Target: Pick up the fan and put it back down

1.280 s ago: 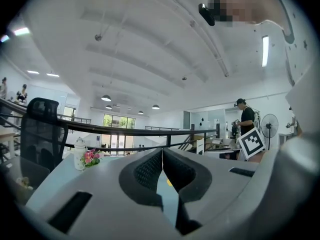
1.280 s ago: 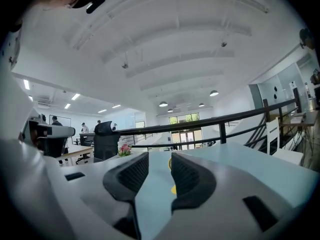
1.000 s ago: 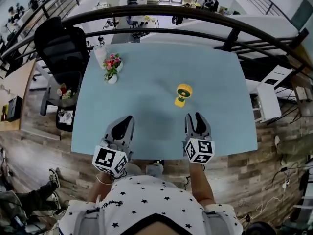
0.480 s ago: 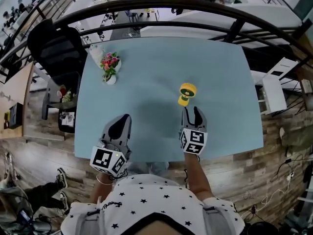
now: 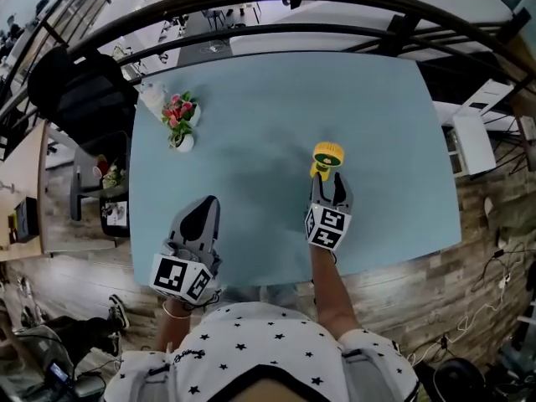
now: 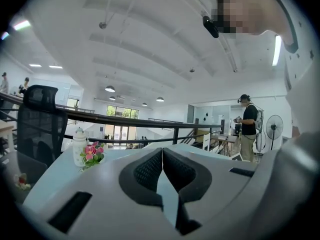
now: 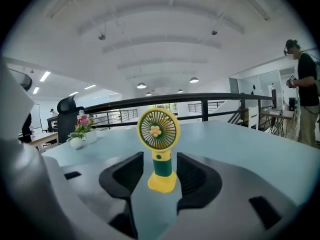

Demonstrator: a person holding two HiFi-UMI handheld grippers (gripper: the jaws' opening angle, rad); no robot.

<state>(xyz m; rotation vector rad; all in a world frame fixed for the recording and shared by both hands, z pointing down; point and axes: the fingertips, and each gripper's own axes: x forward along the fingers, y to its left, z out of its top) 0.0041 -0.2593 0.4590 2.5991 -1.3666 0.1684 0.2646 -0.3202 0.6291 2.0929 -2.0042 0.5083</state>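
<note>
A small yellow and green fan [image 5: 327, 159] stands upright on the light blue table [image 5: 251, 99], right of its middle. My right gripper [image 5: 328, 182] reaches up to the fan from the near side. In the right gripper view the fan [image 7: 159, 149] stands between the two black pads with a gap on each side, and its base rests on the table. The right gripper [image 7: 160, 171] has its jaws opening and touches nothing. My left gripper [image 5: 203, 210] hovers over the table's near left part, away from the fan. Its pads [image 6: 150, 166] meet at the tips around nothing.
A small pot of pink flowers [image 5: 180, 120] and a white bottle [image 5: 151, 97] stand at the table's far left. A black office chair [image 5: 79, 90] is beyond the left edge. A dark railing [image 5: 276, 32] curves behind the table. A person [image 6: 247, 126] stands far off right.
My right gripper has moved forward and down until the fan stands between its jaws, and the jaws have widened. My left gripper has edged forward a little.
</note>
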